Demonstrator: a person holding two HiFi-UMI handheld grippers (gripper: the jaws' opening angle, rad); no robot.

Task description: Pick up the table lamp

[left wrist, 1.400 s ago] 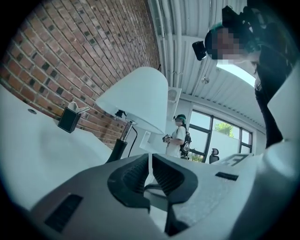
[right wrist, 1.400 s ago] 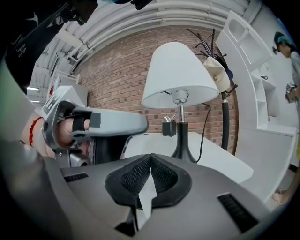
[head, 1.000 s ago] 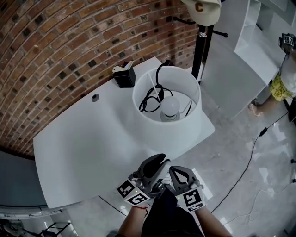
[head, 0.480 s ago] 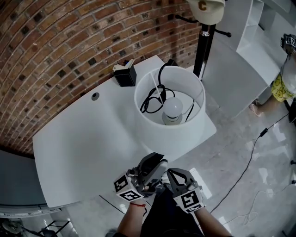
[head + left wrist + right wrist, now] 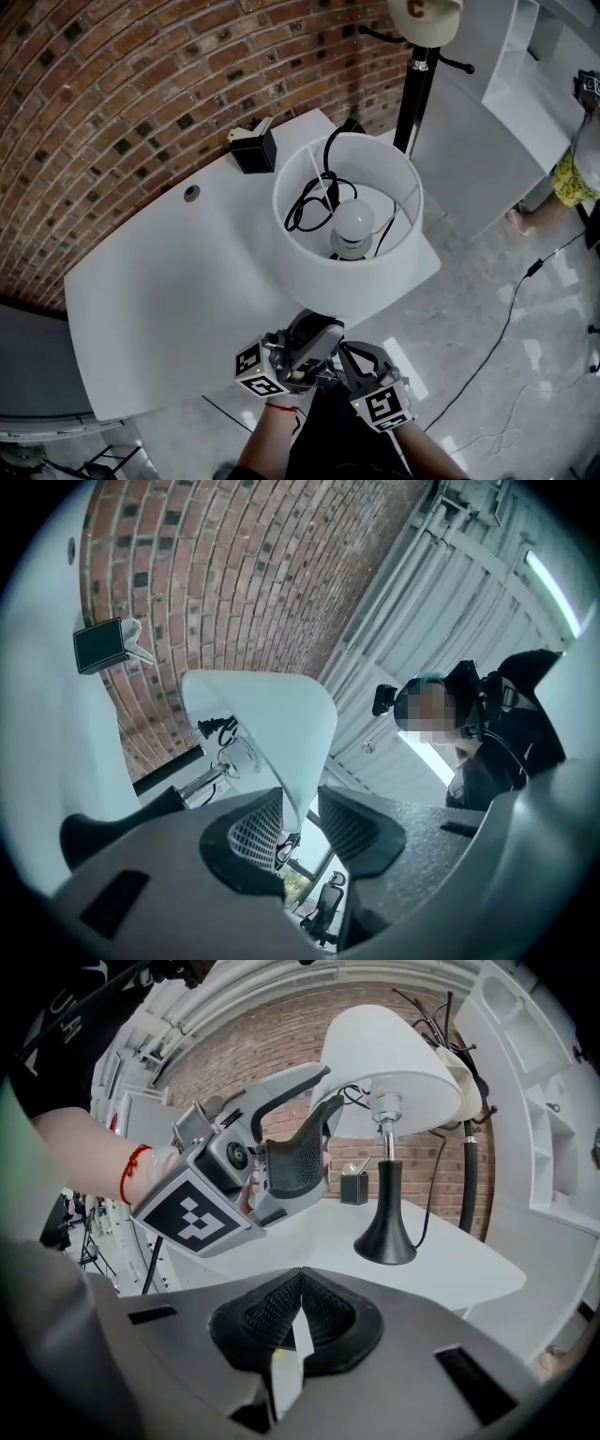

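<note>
A white table (image 5: 169,281) stands against a brick wall (image 5: 112,94), seen from above. The table lamp (image 5: 349,279) is at the table's right end, close to the right edge and near the far right corner. Looking down into its wide white shade (image 5: 412,216), you see a round white bulb (image 5: 353,223) and a loop of black cord (image 5: 307,202). In the right gripper view its black flared base (image 5: 384,1241) appears to sit on the table top.

The left gripper (image 5: 317,330) reaches up from the table's near edge to the shade's lower rim. Its jaws pinch that rim, which passes between the two ribbed pads.

The right gripper (image 5: 300,1288) is just beside the left one, off the near edge. Its jaws are pressed together with nothing between them, apart from the lamp.

A small black box (image 5: 254,151) sits at the table's far edge, just left of the lamp. A black coat stand pole (image 5: 417,94) rises beyond the far right corner.
</note>
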